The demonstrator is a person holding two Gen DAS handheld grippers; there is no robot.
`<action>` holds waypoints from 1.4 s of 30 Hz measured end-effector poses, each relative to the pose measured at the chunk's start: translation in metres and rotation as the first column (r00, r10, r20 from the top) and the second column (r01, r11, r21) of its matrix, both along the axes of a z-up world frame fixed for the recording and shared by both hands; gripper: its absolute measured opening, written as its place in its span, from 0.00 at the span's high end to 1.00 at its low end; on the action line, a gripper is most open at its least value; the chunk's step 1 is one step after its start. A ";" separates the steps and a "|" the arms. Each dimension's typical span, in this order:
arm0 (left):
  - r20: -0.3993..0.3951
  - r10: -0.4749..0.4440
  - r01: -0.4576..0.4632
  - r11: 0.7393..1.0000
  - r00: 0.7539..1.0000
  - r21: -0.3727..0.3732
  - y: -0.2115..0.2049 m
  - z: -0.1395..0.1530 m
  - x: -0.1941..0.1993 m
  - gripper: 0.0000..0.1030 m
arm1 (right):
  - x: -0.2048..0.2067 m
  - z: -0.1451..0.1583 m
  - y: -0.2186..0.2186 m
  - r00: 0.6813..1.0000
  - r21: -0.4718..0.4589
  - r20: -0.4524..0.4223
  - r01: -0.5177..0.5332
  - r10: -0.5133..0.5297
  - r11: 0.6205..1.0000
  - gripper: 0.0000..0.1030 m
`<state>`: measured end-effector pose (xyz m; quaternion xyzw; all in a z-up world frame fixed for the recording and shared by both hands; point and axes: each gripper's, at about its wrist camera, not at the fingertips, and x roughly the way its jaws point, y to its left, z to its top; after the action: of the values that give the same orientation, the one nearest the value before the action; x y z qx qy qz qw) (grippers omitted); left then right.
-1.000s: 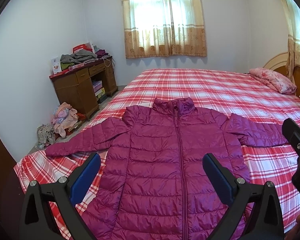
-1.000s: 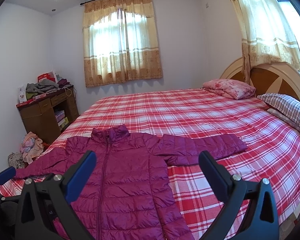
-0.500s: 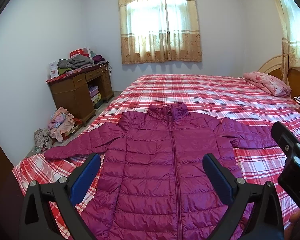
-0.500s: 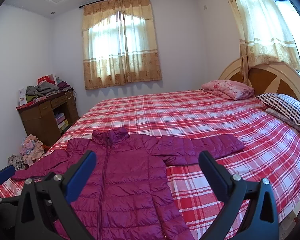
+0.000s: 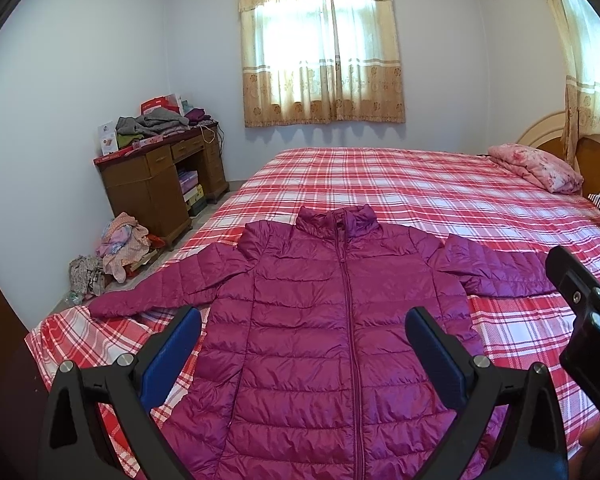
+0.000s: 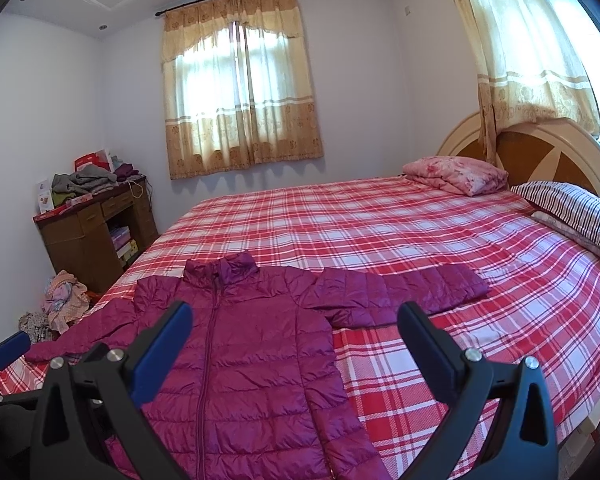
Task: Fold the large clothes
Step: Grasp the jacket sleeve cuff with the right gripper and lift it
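Observation:
A magenta quilted puffer jacket (image 5: pixel 332 320) lies flat, zipped and face up on the red plaid bed (image 5: pixel 420 184), both sleeves spread out sideways. It also shows in the right wrist view (image 6: pixel 244 352). My left gripper (image 5: pixel 302 344) is open and empty, held above the jacket's lower body. My right gripper (image 6: pixel 294 344) is open and empty, above the jacket's right side, near the right sleeve (image 6: pixel 400 292). The right gripper's body shows at the right edge of the left wrist view (image 5: pixel 588 320).
A pink folded quilt (image 6: pixel 456 174) and a striped pillow (image 6: pixel 568 208) lie by the headboard (image 6: pixel 540 152). A wooden desk (image 5: pixel 160 184) piled with clothes stands at the left wall, with clothes heaped on the floor (image 5: pixel 116 248) beside it.
Both grippers have tilted upwards a little, so the jacket sits lower in both views. Both grippers stay open and the jacket has not moved.

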<state>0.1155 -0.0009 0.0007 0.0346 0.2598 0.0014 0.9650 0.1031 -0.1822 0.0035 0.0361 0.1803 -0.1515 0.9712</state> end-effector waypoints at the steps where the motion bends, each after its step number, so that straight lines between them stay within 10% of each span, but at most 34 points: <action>1: 0.000 0.001 -0.001 1.000 1.000 0.003 0.000 -0.001 0.001 0.01 | 0.000 0.000 0.000 1.000 0.008 0.003 0.001 -0.001 1.000 0.00; 12: -0.218 -0.020 0.004 0.997 0.976 -0.074 0.043 -0.044 0.073 0.01 | 0.026 -0.038 -0.148 0.985 0.227 -0.105 0.155 -0.134 0.962 0.00; 20: -0.239 0.101 -0.119 0.991 0.966 -0.063 0.088 -0.071 0.152 0.01 | 0.041 -0.108 -0.346 0.885 0.533 -0.283 0.467 -0.371 0.706 0.13; 27: -0.293 0.169 -0.192 0.980 0.941 -0.053 0.105 -0.121 0.199 0.01 | 0.090 -0.185 -0.392 0.826 0.608 -0.408 0.564 -0.389 0.559 0.18; 29: -0.304 0.188 -0.219 0.973 0.934 -0.071 0.109 -0.135 0.205 0.01 | 0.104 -0.187 -0.390 0.807 0.551 -0.407 0.590 -0.428 0.589 0.18; 34: -0.310 0.208 -0.242 0.968 0.928 -0.073 0.113 -0.163 0.213 0.01 | 0.131 -0.194 -0.378 0.779 0.385 -0.453 0.609 -0.433 0.693 0.69; 42: -0.272 0.178 -0.199 0.979 0.946 -0.051 0.107 -0.189 0.212 0.01 | 0.148 -0.169 -0.363 0.824 0.257 -0.395 0.523 -0.405 0.813 0.88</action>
<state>0.3272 0.1059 -0.1884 -0.0278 0.3890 0.0789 0.9174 0.2510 -0.5456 -0.1650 0.2287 0.3460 -0.3557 0.8375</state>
